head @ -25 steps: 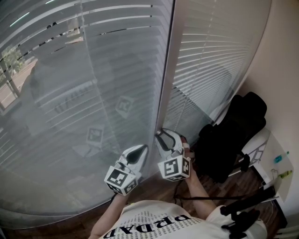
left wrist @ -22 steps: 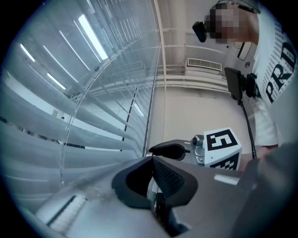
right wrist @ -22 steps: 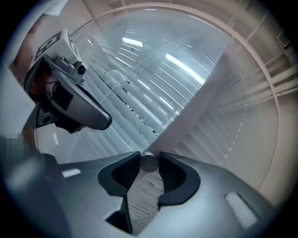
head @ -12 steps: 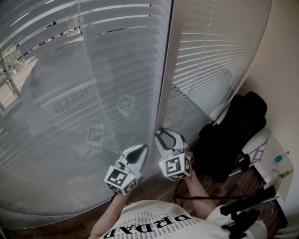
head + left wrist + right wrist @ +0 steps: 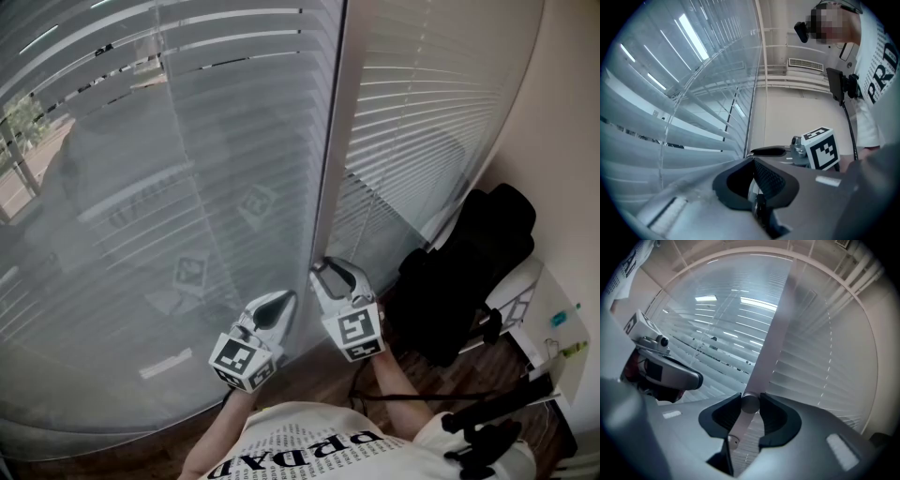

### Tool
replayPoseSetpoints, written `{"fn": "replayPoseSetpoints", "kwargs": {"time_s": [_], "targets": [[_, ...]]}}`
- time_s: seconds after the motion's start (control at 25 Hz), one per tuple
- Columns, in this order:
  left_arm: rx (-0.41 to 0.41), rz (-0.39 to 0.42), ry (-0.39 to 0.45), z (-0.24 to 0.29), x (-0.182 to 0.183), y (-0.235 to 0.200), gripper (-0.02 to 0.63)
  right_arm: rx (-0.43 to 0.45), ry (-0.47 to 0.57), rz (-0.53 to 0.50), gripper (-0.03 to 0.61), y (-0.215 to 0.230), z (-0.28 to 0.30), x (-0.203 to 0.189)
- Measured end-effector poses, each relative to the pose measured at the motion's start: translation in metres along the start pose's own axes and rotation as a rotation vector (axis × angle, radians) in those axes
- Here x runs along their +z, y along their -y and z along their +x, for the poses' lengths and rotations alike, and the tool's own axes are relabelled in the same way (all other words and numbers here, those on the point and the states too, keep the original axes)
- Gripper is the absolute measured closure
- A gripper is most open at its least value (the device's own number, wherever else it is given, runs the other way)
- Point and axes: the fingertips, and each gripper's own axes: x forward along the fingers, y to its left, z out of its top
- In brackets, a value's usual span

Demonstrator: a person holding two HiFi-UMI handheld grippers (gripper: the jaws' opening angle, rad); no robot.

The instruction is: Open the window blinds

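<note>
Two white slatted blinds [image 5: 187,187] hang on either side of a pale upright window post [image 5: 333,141]. My right gripper [image 5: 328,272] is at the foot of that post, shut on the pale round blind wand [image 5: 749,404], which runs between its dark pads [image 5: 776,416]. My left gripper [image 5: 281,302] hovers just left of it near the left blind's slats [image 5: 670,140]. Its jaws are together and hold nothing. From the left gripper view, the right gripper's marker cube [image 5: 820,147] is close by.
A black bag or padded seat [image 5: 469,272] sits on the floor at the right, below the right blind [image 5: 422,103]. A white shelf unit [image 5: 553,323] stands against the right wall. Black tripod legs [image 5: 487,417] lie on the wood floor near my right side.
My right gripper has rolled about its own axis on the wand; its marker cube now shows a different face angle. The left blind's slats look slightly shifted. The left gripper has kept still.
</note>
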Motion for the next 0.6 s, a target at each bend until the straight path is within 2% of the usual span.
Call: {"fn": "replayPoseSetpoints", "kwargs": {"time_s": [0.6], "targets": [[-0.005, -0.002, 0.000, 0.0000, -0.0009, 0.0004, 0.621, 0.054, 0.047, 0.360, 0.445, 0.0076, -0.0001, -0.0059]]}}
